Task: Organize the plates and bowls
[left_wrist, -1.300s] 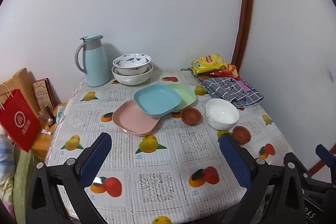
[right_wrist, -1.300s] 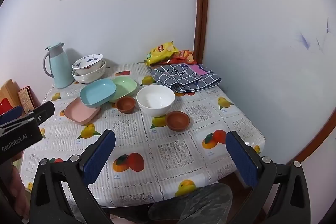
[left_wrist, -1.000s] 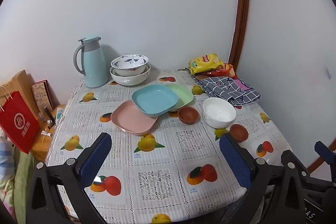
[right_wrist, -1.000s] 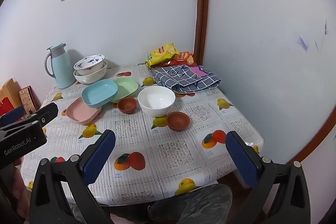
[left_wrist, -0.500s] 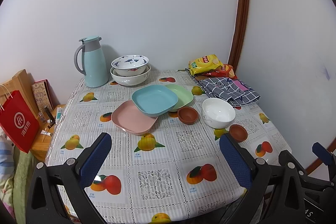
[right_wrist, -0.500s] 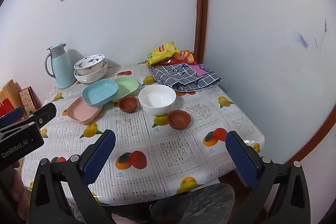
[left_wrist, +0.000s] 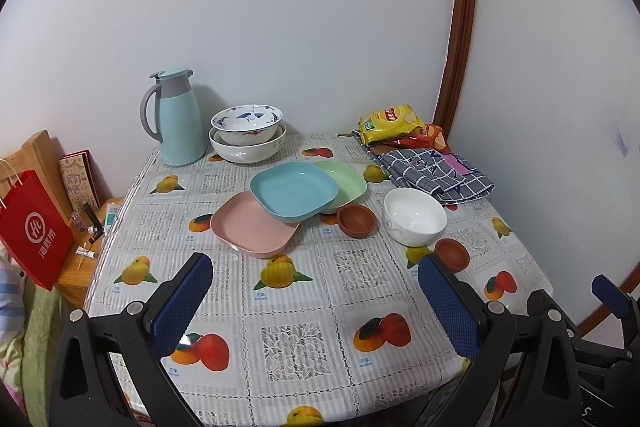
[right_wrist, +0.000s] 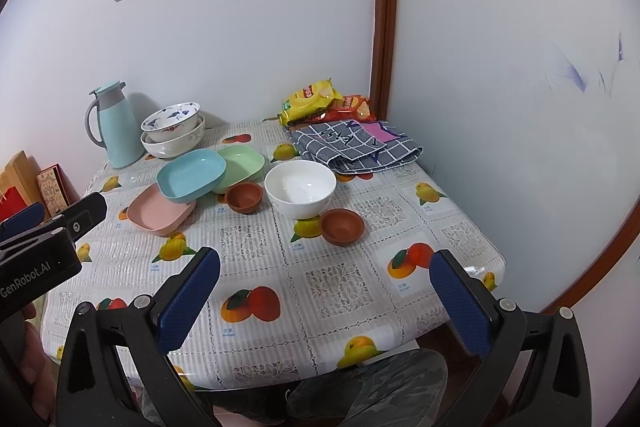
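A pink plate (left_wrist: 250, 227), a blue plate (left_wrist: 294, 189) and a green plate (left_wrist: 346, 181) overlap in the table's middle. Two brown small bowls (left_wrist: 357, 221) (left_wrist: 452, 254) flank a white bowl (left_wrist: 415, 215). Two patterned bowls (left_wrist: 247, 133) are stacked at the back. My left gripper (left_wrist: 316, 301) is open and empty above the table's near edge. My right gripper (right_wrist: 324, 295) is open and empty above the near edge; the plates (right_wrist: 190, 173), white bowl (right_wrist: 300, 189) and brown bowls (right_wrist: 342, 225) lie ahead of it.
A teal jug (left_wrist: 174, 117) stands at the back left. Snack bags (left_wrist: 390, 123) and a checked cloth (left_wrist: 434, 173) lie at the back right by the wall corner. A red bag (left_wrist: 34, 231) stands on a low stand left of the table (left_wrist: 296, 339).
Both grippers stay open and nearly still; the views shift only slightly.
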`<state>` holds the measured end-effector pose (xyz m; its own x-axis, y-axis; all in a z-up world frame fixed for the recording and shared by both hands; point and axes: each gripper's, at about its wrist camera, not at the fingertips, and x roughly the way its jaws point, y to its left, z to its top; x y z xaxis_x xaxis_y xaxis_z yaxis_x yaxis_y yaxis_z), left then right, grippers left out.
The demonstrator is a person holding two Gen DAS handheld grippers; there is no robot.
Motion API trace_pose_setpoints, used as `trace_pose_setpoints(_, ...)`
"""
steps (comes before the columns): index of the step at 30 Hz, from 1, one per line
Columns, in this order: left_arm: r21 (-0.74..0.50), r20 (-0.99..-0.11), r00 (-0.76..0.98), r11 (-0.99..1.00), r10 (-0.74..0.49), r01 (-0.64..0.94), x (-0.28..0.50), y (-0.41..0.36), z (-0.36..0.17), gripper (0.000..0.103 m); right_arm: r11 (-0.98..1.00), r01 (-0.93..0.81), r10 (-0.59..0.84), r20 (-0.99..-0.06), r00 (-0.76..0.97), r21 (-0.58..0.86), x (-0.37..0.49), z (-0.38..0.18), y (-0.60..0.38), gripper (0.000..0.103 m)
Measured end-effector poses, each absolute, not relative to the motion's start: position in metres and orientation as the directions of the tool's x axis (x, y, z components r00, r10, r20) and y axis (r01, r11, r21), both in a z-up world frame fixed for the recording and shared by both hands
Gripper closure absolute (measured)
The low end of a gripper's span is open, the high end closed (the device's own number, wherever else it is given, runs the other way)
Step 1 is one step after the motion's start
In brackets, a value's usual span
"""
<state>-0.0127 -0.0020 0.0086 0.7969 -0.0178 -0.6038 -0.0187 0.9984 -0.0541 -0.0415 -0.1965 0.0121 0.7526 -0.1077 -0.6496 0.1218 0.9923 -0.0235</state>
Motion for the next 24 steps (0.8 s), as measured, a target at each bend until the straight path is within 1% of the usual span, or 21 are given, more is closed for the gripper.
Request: trace_pose_setpoints(24,-0.060,-0.604,0.797,0.998,-0.029,-0.009,-0.0115,-0.0022,0.0070,0.000,0.992,0.125,-0.119,-0.647,0.753,-0.037,-0.0413,0.0120,-0.1977,0.000)
